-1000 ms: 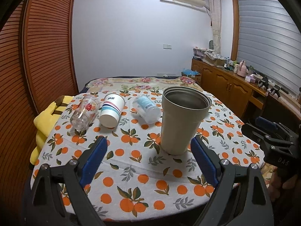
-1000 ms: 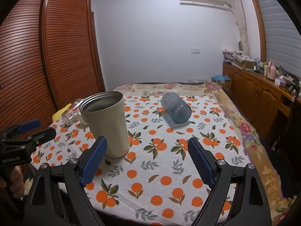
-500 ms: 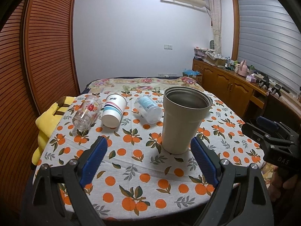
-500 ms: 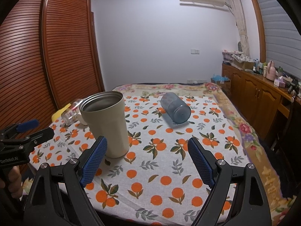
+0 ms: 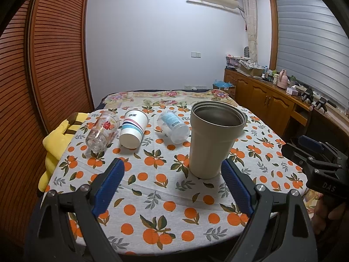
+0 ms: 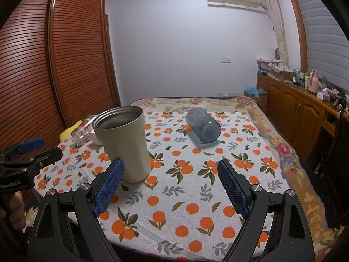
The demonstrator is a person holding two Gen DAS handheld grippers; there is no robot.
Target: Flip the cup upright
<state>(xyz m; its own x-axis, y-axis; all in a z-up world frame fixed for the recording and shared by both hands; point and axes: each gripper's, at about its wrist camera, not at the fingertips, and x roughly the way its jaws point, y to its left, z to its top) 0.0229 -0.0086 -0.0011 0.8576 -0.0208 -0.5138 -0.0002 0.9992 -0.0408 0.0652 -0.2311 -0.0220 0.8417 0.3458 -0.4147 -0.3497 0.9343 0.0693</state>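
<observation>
A beige metal tumbler [image 5: 212, 139] stands upright on the orange-print tablecloth [image 5: 165, 187]; it also shows in the right wrist view [image 6: 125, 144]. Three cups lie on their sides behind it: a clear glass with red print [image 5: 101, 132], a white paper cup with stripes [image 5: 133, 128] and a clear plastic cup with a label [image 5: 173, 126]. A blue translucent cup [image 6: 202, 127] lies on its side in the right wrist view. My left gripper [image 5: 172, 183] is open and empty in front of the tumbler. My right gripper [image 6: 171, 183] is open and empty to the tumbler's right.
A yellow plush toy [image 5: 59, 135] lies at the table's left edge. A wooden slatted wardrobe [image 5: 43, 65] stands at the left. A wooden sideboard [image 5: 268, 104] with clutter runs along the right wall. A flowered bedcover [image 6: 196, 101] lies behind the table.
My left gripper has drawn back a little from the table, so the cups look slightly farther. The right gripper has barely moved. No cup has moved.
</observation>
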